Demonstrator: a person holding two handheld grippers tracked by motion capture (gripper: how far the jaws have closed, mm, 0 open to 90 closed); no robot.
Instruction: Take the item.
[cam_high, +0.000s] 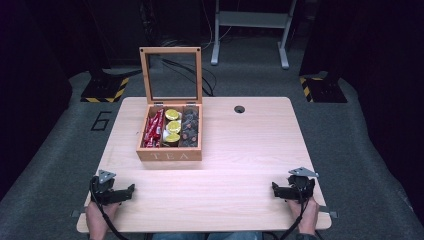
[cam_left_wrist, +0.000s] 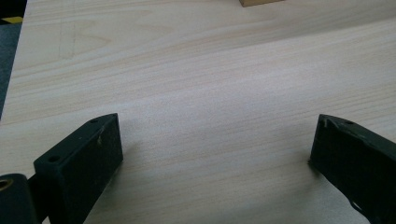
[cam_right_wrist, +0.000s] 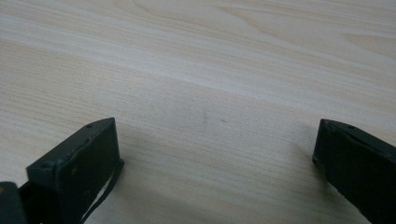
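Note:
A wooden tea box (cam_high: 170, 154) marked TEA stands on the table's far left half with its glass lid (cam_high: 171, 75) raised upright. Inside lie red packets (cam_high: 153, 129), yellow-topped pods (cam_high: 172, 127) and dark pods (cam_high: 189, 127) in three columns. My left gripper (cam_high: 131, 189) rests near the front left corner, held by a hand, pointing right. Its jaws stand wide apart over bare wood (cam_left_wrist: 215, 126). My right gripper (cam_high: 274, 187) rests near the front right corner, pointing left, jaws also wide apart with nothing between them (cam_right_wrist: 217, 126). A corner of the box (cam_left_wrist: 261, 2) shows at the top of the left gripper view.
The light wooden table (cam_high: 240, 165) has a round cable hole (cam_high: 239, 109) at the back. Grey carpet surrounds it. Stands with yellow-black striped bases (cam_high: 105, 89) sit at the back left and back right (cam_high: 320, 89), and a grey metal frame (cam_high: 250, 30) is behind.

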